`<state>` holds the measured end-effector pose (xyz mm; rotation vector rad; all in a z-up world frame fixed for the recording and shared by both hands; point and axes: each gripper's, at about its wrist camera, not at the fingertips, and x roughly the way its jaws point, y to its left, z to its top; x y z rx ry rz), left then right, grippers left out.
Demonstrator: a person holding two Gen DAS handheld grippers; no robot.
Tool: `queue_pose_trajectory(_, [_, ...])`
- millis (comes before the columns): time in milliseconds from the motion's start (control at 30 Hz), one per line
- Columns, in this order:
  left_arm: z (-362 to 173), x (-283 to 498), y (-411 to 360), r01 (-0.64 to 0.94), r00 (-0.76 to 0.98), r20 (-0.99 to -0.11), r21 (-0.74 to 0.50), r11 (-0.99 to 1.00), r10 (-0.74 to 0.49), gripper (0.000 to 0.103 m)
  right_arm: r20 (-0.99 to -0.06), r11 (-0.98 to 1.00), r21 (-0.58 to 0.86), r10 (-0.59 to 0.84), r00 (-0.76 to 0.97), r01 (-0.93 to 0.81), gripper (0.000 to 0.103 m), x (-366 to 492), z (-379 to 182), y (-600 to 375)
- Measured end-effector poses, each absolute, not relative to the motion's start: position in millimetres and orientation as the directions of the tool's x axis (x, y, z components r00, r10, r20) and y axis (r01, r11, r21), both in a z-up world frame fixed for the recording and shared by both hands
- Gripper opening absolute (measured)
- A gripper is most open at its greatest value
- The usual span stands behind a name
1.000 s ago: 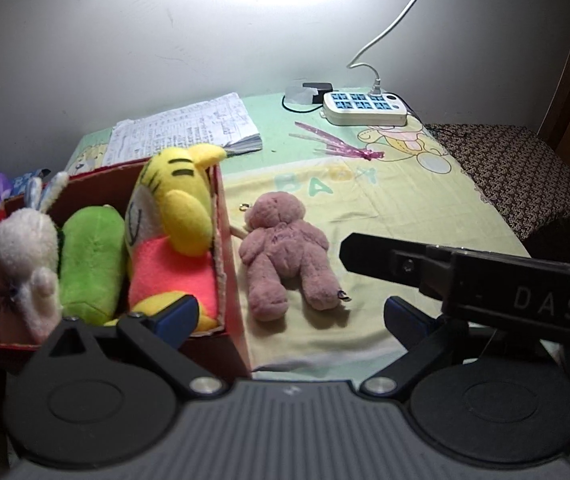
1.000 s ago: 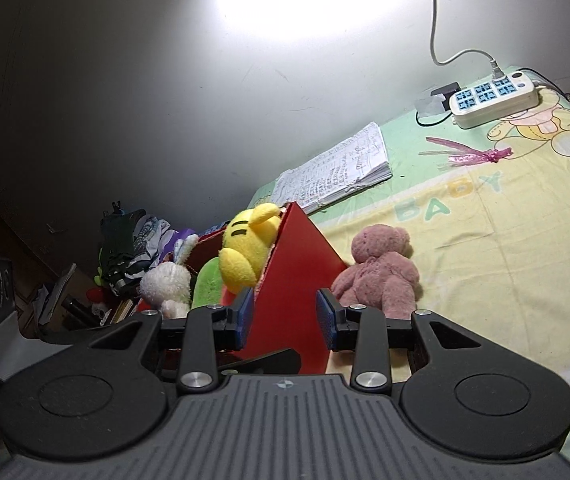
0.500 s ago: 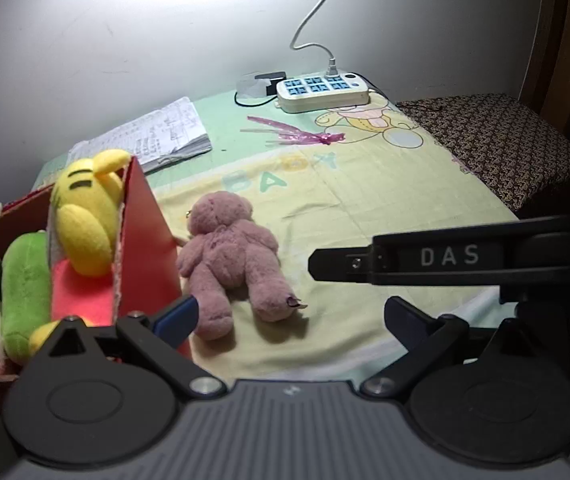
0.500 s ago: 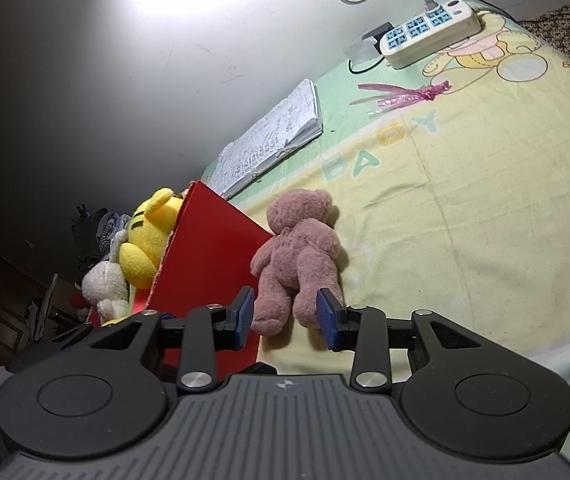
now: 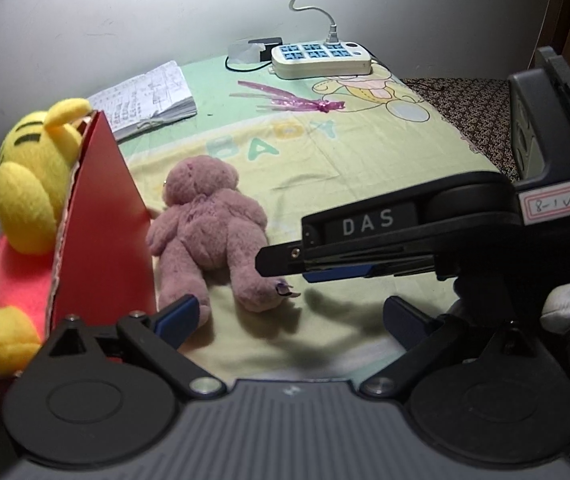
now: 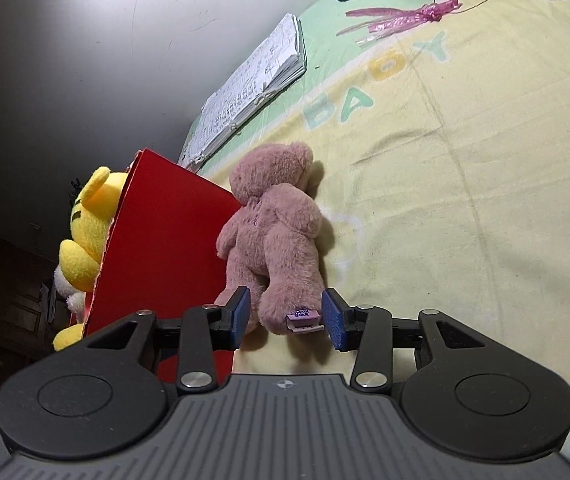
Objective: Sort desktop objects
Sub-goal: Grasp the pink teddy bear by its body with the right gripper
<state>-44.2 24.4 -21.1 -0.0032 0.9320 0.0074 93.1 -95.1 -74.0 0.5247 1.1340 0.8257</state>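
A cloth (image 5: 365,184) printed with "BABY" and a cartoon covers the table. At its far edge a white power strip (image 5: 321,56) lies with its cord running up the wall (image 5: 125,12) — a small adapter sits just beside it. Nearby lie a pink ribbon (image 5: 285,98) and a stack of papers (image 5: 149,98) — apart.

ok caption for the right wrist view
Right claw open around the leg of a pink teddy bear lying beside the red box.

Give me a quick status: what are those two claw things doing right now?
Right hand-held gripper open, straddling pink teddy bear's leg. Left hand-held gripper open, empty. Bear lying on cloth against red box, outside it. Nothing blocking.
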Motion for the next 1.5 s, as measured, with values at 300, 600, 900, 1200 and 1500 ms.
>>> queue_pose_trajectory(300, [-26.4, -36.8, 30.0, -0.031, 0.581, -0.814, -0.011, 0.999, 0.009, 0.092, -0.596, 0.596, 0.743, 0.796, 0.105, -0.306, 0.034, 105.3, -86.9, -79.3])
queue_pose_trajectory(600, [-16.6, -48.5, 28.5, -0.008, 0.606, -0.795, -0.028, 1.0, -0.018, 0.097, -0.6, 0.599, 0.724, 0.792, 0.117, -0.342, 0.029, 90.2, -77.0, -95.8])
queue_pose_trajectory(900, [-15.6, -73.6, 19.7, 0.062, 0.596, -0.795, -0.091, 0.994, -0.11, 0.098, -0.629, 0.644, 0.699, 0.76, 0.163, -0.311, 0.029, 55.8, -69.6, -137.7])
queue_pose_trajectory(1200, [-18.4, -93.5, -1.8, 0.221, 0.545, -0.803, -0.14, 0.965, -0.241, 0.098, -0.671, 0.701, 0.672, 0.713, 0.205, -0.238, 0.018, 19.5, -66.2, -177.5])
queue_pose_trajectory(1500, [-11.4, -73.2, 9.5, 0.166, 0.607, -0.776, -0.088, 0.982, -0.172, 0.097, -0.627, 0.691, 0.688, 0.72, 0.299, -0.222, 0.037, 39.2, -57.8, -178.7])
